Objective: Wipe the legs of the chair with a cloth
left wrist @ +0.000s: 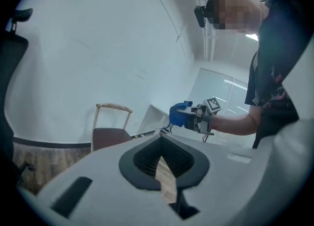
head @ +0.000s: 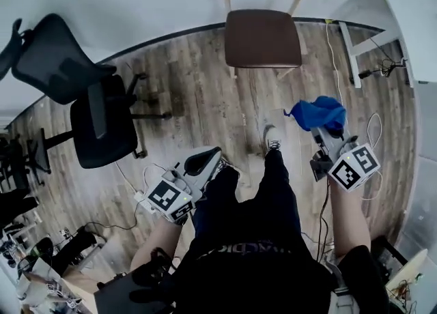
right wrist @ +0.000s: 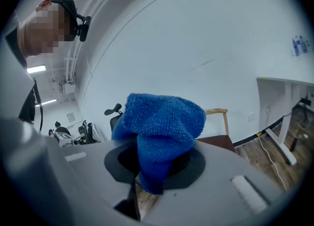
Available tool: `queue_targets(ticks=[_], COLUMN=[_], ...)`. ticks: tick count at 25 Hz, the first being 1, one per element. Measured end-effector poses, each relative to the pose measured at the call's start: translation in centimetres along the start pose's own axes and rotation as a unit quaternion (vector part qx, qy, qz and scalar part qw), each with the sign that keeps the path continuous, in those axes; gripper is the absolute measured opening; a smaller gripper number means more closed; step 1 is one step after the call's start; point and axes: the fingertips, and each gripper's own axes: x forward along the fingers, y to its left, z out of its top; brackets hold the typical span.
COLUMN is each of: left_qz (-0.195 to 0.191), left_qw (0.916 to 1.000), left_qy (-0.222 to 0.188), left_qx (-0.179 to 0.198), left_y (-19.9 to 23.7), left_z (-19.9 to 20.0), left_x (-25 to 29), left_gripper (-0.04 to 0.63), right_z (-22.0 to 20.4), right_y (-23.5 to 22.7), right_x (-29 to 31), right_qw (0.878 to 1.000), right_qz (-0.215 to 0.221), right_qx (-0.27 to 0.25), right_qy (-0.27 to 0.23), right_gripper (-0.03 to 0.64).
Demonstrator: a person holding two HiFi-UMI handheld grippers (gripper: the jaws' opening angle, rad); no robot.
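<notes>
Cloth [head: 315, 112] at 2 o'clock: we clamp it in right gripper [head: 328, 132]; left gripper [head: 203, 162] closed, empty; chair [head: 263, 37] at 12 o'clock.

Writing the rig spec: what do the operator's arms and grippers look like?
Left gripper and right gripper: light grey bodies, black fingers, each with a cube of black-and-white square markers. A dark cable hangs from the right one. Person wears a dark short-sleeved top.
</notes>
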Motion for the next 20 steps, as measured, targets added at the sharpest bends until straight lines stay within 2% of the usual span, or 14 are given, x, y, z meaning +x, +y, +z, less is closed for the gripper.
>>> queue_targets(ticks=[3,8,14,20], left_qz=[-0.028,-0.056,-0.065,-0.062], left_qw=[0.9996,0.9982,0.9975,0.9969], left_qy=[0.009,0.010,0.013,-0.013], left_qx=[-0.001,-0.016,-0.022,-0.048], left_y=[-2.7,-7.5,-14.4,-22.8], left_z=[1.3,2.2,0.6,-1.9], left_x=[-1.3,-2.8,-2.4,-1.1], left_gripper=[0.000,0.000,0.000,0.000], right_z=[0.2,-2.1,-3.6,-6.2], right_y=[4.7,10.7,14.0,16.1], right_x=[-3.6,-8.0,-13.5,-21.3], right_qw=[1.000,0.998,0.995,0.990], right_qz=[0.002,0.029,0.075,0.128], right_qx=[0.023,0.050,0.067,0.054], right_qy=[-0.010,-0.010,0.000,0.026], right_gripper=[0.084,0.084,0.083,0.083])
